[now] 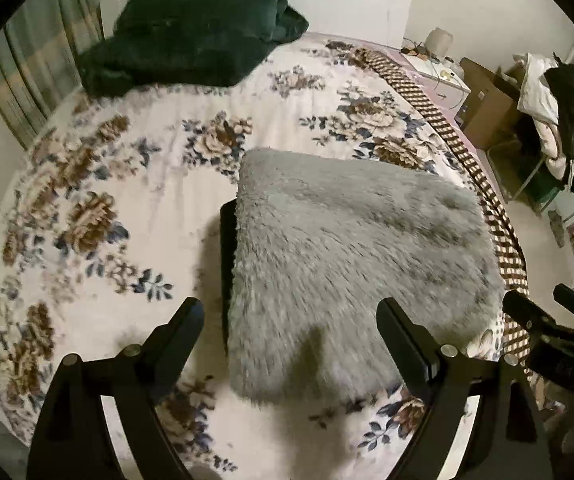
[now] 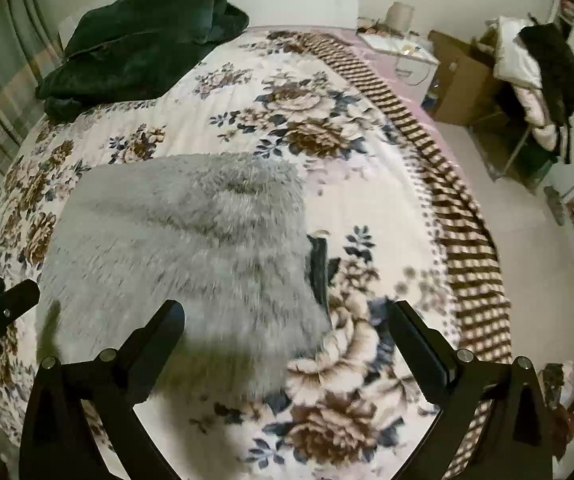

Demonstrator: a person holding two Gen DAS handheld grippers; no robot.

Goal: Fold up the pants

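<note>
The grey fuzzy pants [image 1: 351, 264] lay folded on the bed [image 1: 127, 184], just beyond both empty, wide-spread claws, left claw [image 1: 291, 320] over their near edge, right claw [image 2: 287, 320] at their right.

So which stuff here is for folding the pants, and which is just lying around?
For the job:
- fluffy grey pants, folded on the bed
- left gripper, open
- right gripper, open

Just lying about:
- dark green blanket
- bedside table
- cardboard box
- clothes heaped on a chair
</note>
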